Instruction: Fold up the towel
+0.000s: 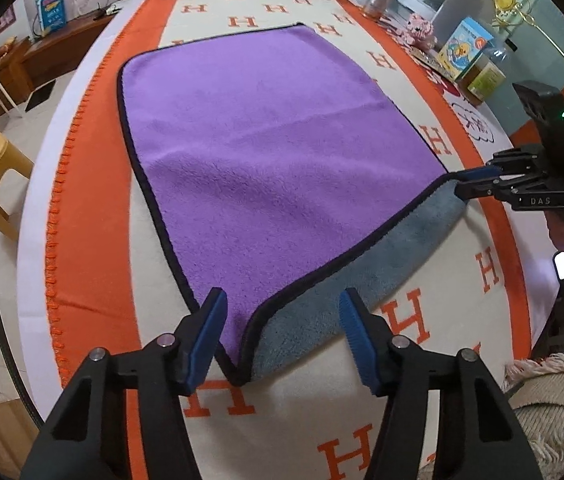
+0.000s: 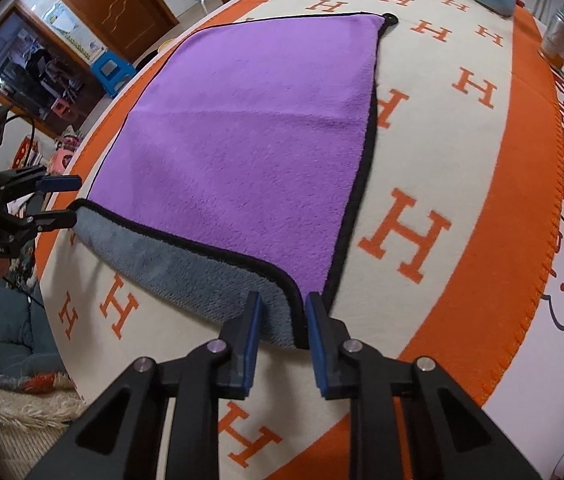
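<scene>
left hand-held gripper [image 1: 282, 336] jaws wide apart; right hand-held gripper [image 2: 282, 336] jaws narrower, parted

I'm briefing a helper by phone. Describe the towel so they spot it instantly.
On the cream blanket patterned with orange H letters lies the towel, spread flat in the middle. It is purple with black edging; its near edge curls up, showing a grey underside.
</scene>
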The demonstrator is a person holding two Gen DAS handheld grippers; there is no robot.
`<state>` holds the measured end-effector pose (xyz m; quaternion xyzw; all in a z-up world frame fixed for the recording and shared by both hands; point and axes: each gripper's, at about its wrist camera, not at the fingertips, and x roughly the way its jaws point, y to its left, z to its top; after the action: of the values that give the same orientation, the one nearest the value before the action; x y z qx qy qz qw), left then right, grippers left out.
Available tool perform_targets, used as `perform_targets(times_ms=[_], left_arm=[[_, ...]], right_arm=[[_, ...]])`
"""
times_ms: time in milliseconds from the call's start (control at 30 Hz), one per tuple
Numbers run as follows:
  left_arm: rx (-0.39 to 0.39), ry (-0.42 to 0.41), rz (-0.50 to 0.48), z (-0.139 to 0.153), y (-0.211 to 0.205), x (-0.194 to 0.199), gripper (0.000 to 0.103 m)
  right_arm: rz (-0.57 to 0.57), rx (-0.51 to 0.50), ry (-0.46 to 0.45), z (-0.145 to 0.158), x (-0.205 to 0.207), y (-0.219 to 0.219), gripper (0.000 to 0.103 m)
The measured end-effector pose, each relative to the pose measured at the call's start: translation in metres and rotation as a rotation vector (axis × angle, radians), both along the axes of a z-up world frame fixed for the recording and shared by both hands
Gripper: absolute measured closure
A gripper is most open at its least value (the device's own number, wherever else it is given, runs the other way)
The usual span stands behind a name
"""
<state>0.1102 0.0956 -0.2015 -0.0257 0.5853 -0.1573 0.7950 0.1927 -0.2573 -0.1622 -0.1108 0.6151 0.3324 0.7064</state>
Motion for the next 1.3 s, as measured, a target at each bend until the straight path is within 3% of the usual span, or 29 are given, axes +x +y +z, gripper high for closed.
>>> perform_targets(times_ms=[133, 400, 633, 833, 1067, 1300], left_arm=[[-0.006, 0.025, -0.007, -0.006, -0.002, 0.000, 0.055], [-0.016, 0.073, -0.016, -0.014, -0.005, 0.000, 0.056], [0.025, 0.092, -0.011, -0.017, -0.007, -0.005, 0.082], [0.092, 0.083, 0.010, -0.016, -0.013, -0.011, 0.095], [0.146, 0.052, 0.034, -0.003, -0.017, -0.016, 0.097], [0.202, -0.031, 0.078, 0.037, -0.015, -0.013, 0.097]], right_arm=[[-0.002, 0.005, 0.005, -0.001, 0.002, 0.000, 0.081], [0.017, -0.001, -0.006, -0.002, 0.003, 0.003, 0.086], [0.031, -0.004, -0.025, 0.002, -0.003, 0.002, 0.090], [0.034, -0.022, -0.053, 0.007, -0.009, 0.002, 0.095], [0.022, -0.002, -0.121, 0.025, -0.016, -0.001, 0.098], [0.007, 0.010, -0.215, 0.055, -0.020, 0.004, 0.098]])
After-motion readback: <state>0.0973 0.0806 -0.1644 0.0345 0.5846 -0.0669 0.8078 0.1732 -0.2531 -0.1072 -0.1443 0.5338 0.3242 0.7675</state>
